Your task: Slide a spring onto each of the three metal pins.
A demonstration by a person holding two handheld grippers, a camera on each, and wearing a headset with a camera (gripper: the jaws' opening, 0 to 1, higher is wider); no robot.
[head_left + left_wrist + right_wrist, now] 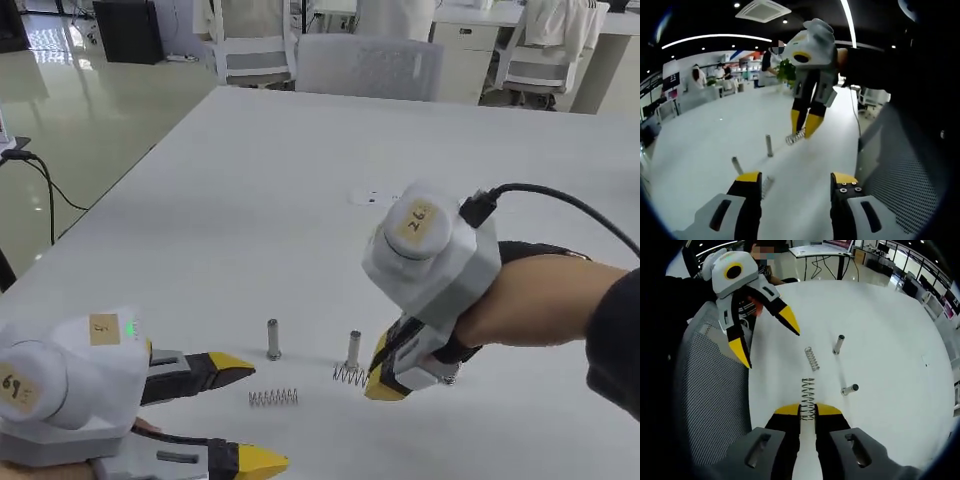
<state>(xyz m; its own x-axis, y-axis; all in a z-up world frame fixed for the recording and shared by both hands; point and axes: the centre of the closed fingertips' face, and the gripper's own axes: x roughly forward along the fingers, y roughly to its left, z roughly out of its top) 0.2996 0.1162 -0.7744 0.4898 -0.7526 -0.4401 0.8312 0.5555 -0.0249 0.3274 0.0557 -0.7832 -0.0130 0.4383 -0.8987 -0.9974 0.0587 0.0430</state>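
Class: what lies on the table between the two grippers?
A loose spring lies flat between the left gripper and the right gripper, which grips a second spring; the head view shows it.

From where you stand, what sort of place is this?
Probably an open-plan office: a long white table, a mesh office chair beside it, another desk beyond, and a ceiling air-conditioning vent with strip lights.

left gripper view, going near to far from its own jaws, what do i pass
left gripper → loose spring → near pin → far pin → right gripper, shut on the held spring
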